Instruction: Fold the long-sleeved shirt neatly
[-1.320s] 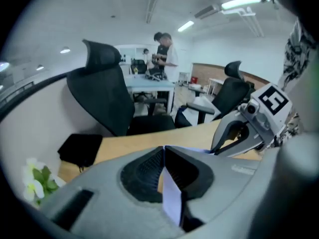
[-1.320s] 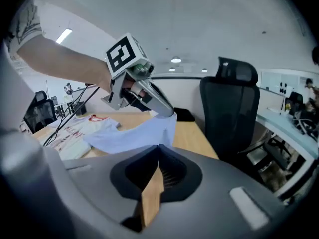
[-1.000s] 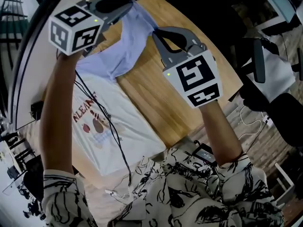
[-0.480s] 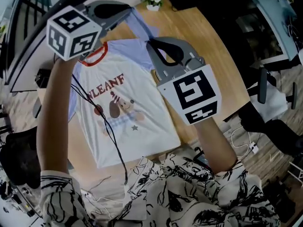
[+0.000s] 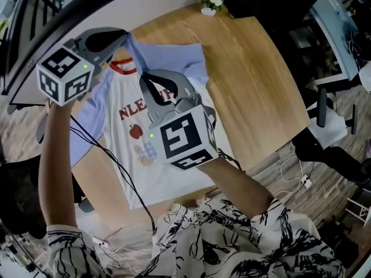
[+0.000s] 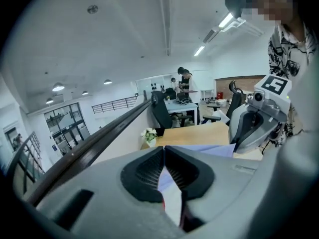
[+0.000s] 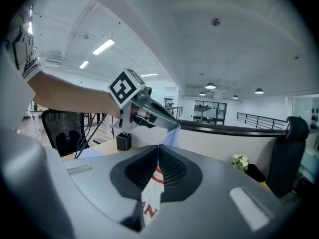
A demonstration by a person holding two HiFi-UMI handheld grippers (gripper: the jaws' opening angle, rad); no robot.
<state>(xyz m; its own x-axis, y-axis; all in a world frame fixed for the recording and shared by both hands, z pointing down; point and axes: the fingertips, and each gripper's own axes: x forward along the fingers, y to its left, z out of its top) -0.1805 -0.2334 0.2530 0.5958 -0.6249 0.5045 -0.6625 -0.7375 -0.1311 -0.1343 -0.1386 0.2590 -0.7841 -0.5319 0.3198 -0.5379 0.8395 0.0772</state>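
The long-sleeved shirt (image 5: 169,181) has a white body, lavender sleeves, a red collar and a cartoon print. It hangs from both grippers over the wooden table (image 5: 255,80), front side up, lower part lying on the wood. My left gripper (image 5: 126,37) is shut on lavender cloth at the shoulder beside the collar; in the left gripper view the cloth (image 6: 169,193) runs between its closed pads. My right gripper (image 5: 142,79) is shut on the white front near the collar, and the right gripper view shows the red-trimmed cloth (image 7: 152,193) pinched there. The two grippers stand close together.
A small pot of white flowers (image 5: 210,0) stands at the table's far edge. Black cables (image 5: 119,164) trail from the left gripper across the shirt. Office chairs (image 5: 330,114) and cords lie on the floor to the right. A dark railing (image 5: 52,22) runs along the far left.
Both grippers have swept leftward together with the shirt in them. The bunched cloth has opened out, so the collar, print and both sleeves now show over the table.
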